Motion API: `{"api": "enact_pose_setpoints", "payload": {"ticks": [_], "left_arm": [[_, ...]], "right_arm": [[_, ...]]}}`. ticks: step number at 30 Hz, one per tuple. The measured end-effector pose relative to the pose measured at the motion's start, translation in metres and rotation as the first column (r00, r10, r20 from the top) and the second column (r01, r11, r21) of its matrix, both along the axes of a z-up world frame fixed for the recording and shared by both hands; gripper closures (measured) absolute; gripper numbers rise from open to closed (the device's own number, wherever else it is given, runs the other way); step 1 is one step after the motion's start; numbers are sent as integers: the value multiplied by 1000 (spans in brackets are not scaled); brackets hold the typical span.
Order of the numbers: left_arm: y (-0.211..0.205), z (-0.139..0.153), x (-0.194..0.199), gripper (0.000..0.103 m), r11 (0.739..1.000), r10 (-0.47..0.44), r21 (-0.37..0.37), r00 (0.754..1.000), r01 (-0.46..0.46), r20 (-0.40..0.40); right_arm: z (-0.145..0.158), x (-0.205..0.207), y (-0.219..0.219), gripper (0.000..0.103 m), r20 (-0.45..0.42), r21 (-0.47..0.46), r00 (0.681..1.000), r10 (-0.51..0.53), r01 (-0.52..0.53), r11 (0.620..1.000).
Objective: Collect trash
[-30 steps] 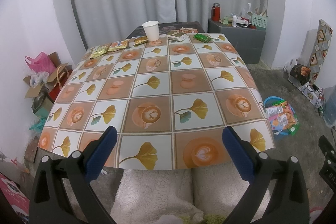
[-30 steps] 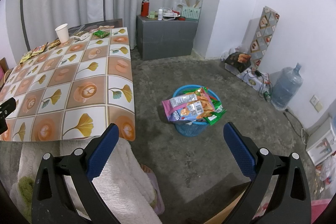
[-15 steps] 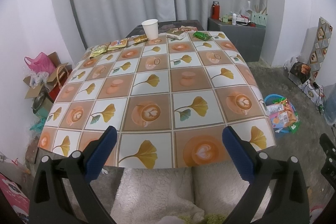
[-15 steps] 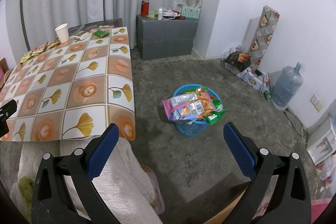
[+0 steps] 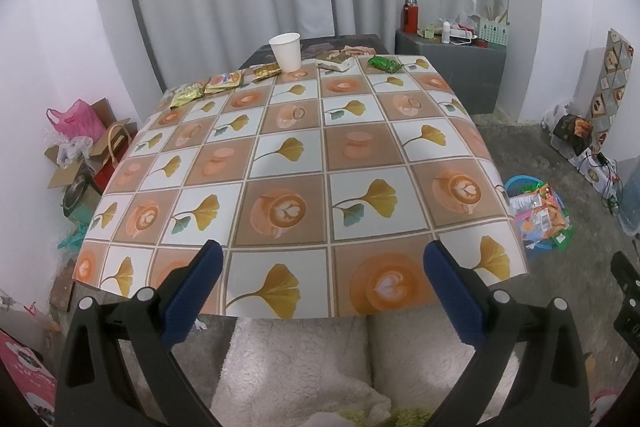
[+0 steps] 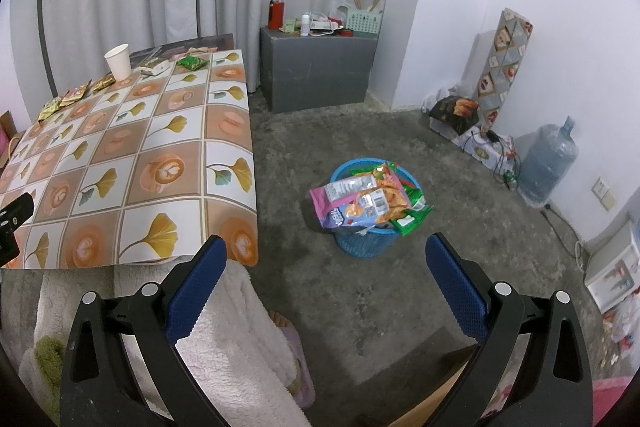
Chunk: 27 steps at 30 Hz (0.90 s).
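Holding both tools low at the near edge of the table point(image 5: 448, 151), you had your left gripper point(image 5: 320, 283) spread wide with nothing between its blue pads, aimed across the patterned cloth. Your right gripper point(image 6: 322, 279) was likewise spread wide and empty, pointed out over the concrete floor toward the blue basket point(image 6: 362, 247).

The trash on the table sat along its far edge, well apart from you: a white paper cup point(image 5: 285, 51) stood upright, with a small yellow wrapper point(image 5: 267, 71) just beside its base. Further to your left lay an orange packet point(image 5: 224, 82) and a yellow-green packet point(image 5: 185, 95), close together. On the other side of the cup you had a pale flat packet point(image 5: 335, 62) and, near the far right corner, a green wrapper point(image 5: 384, 63).

The basket stood on the floor off the table's right side, heaped with snack bags point(image 6: 362, 201) that spilled over its rim. Your fleecy white garment point(image 6: 240, 347) filled the lower foreground under both tools.
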State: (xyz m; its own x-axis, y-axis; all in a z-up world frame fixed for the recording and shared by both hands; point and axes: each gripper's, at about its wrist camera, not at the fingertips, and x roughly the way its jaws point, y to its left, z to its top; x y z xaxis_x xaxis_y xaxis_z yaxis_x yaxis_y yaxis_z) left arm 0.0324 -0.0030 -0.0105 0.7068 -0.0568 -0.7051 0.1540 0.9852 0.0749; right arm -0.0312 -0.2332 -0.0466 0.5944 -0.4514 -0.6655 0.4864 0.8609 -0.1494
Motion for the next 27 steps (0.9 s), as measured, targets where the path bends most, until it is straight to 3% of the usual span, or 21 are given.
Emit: {"api": "enact_pose_setpoints", "payload": {"ticks": [20, 27], "left_arm": [[26, -8, -4, 5, 1000, -3, 8, 999, 4, -33], [60, -15, -7, 5, 1000, 5, -6, 998, -6, -60]], "right_arm": [[-5, -2, 19, 7, -26, 32, 1000, 8, -7, 999], [-4, 7, 31, 7, -47, 38, 998, 36, -34, 999]]}}
